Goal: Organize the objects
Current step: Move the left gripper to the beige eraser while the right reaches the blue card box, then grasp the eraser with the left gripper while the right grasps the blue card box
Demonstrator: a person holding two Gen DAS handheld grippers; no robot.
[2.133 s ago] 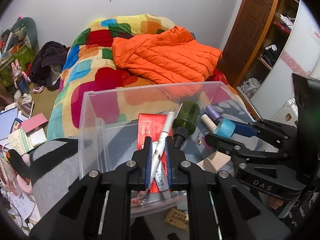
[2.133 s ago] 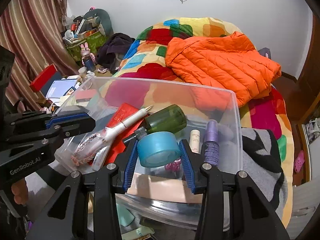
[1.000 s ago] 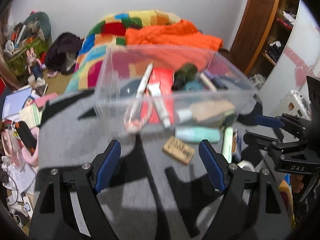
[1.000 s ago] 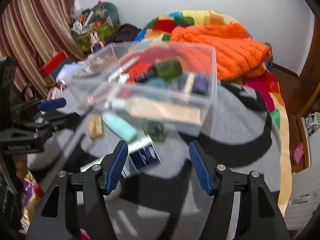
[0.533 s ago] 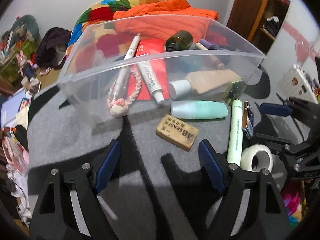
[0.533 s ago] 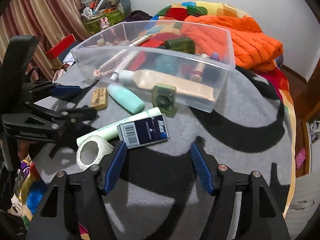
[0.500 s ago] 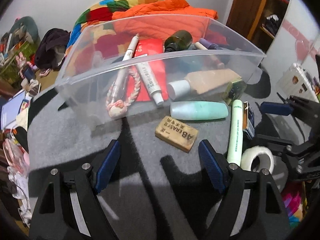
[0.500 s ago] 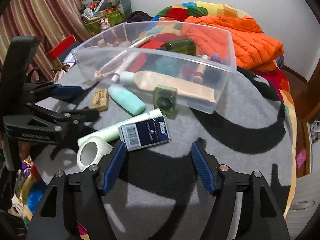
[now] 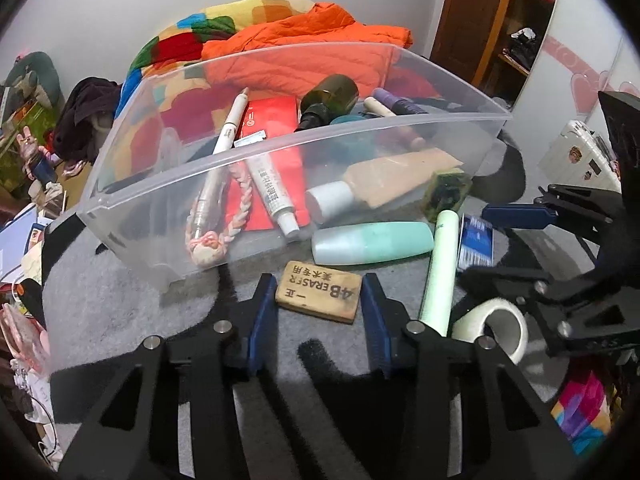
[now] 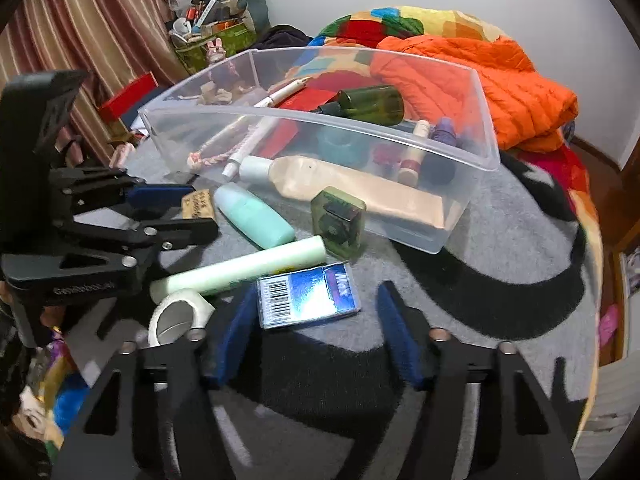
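Note:
A clear plastic bin [image 9: 280,160] on the grey cloth holds a pen, tubes, a green bottle and a red packet; it also shows in the right wrist view [image 10: 486,120]. My left gripper [image 9: 320,320] is open with its fingers on either side of a tan eraser [image 9: 318,291] lying on the cloth. My right gripper [image 10: 316,332] is open around a blue Max staple box [image 10: 308,295]. Beside these lie a mint bottle [image 9: 372,242], a pale green tube [image 10: 240,270], a white tape roll [image 10: 180,314] and a green sharpener [image 10: 338,222].
A bed with a colourful quilt [image 9: 224,24] and an orange jacket [image 10: 480,76] lies behind the bin. Clutter sits on the floor at the left [image 9: 28,184]. A wooden door [image 9: 480,12] stands at the right.
Both grippers let go of the pen and blue tape roll in the bin, drew back and came down low. The left fingers narrowed around the eraser; the right gripper closed in on the staple box.

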